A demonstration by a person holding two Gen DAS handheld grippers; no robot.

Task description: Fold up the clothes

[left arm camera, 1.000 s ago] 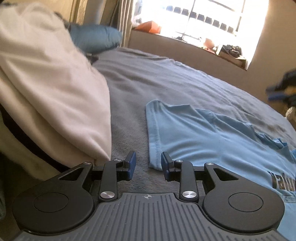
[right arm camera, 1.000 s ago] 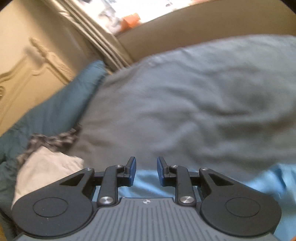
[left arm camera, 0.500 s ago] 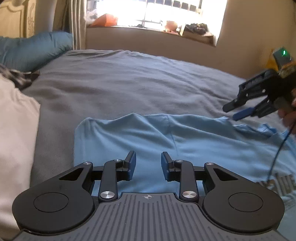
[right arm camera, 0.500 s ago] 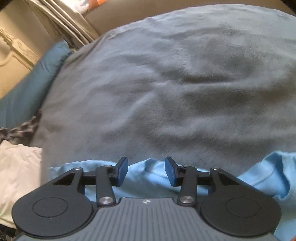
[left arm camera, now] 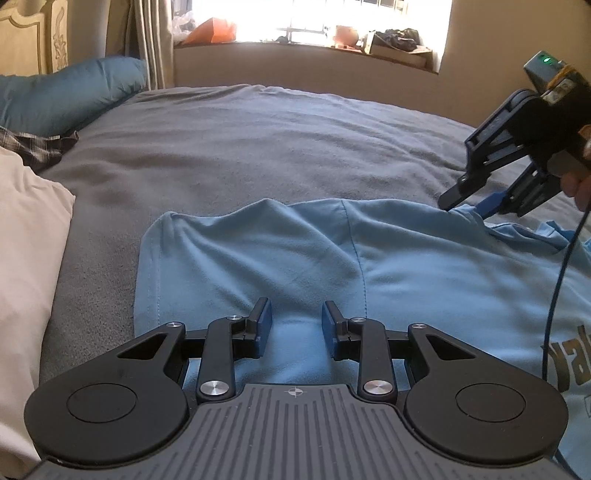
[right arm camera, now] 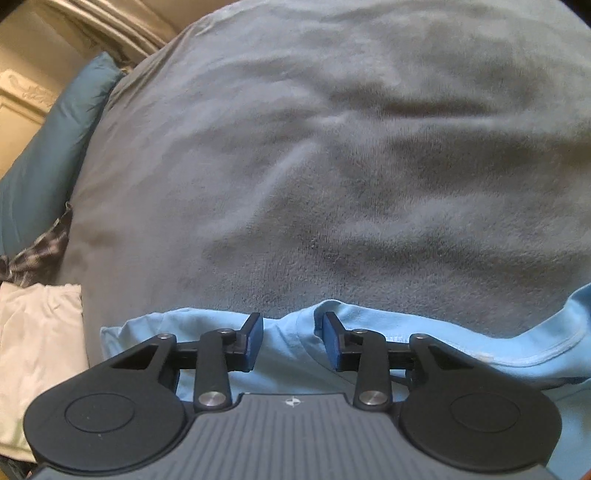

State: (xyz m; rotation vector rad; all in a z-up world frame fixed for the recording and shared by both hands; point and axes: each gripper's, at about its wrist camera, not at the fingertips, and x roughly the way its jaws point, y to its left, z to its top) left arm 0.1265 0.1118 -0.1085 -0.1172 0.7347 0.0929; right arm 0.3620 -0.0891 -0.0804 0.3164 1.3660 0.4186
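Shirt: the light blue T-shirt [left arm camera: 332, 258] lies spread on the bed, its sleeve end toward 9 o'clock in the left wrist view and its printed chest at 4 o'clock; laid flat like this, it looks ready for a first fold.
Left tongs: the left tongs [left arm camera: 295, 326] hang over the shirt's near part, fingers apart with cloth showing below the gap, nothing pinched; probably poised to take a near edge.
Right tongs: the right tongs [right arm camera: 291, 332] sit at the shirt's far hem beside the collar [right arm camera: 517, 350], jaws closing; fabric lies under the gap, but no pinch shows yet.
Pairing: one tool on each side suggests lifting two points together.
Bed: a grey blanket [left arm camera: 277, 147], softly wrinkled, so cloth may drag.
Room: blue pillow [left arm camera: 66, 92] at 10 o'clock, white garment [left arm camera: 26, 258] at 9, sunlit window [left arm camera: 332, 18] with a cluttered sill at 12.
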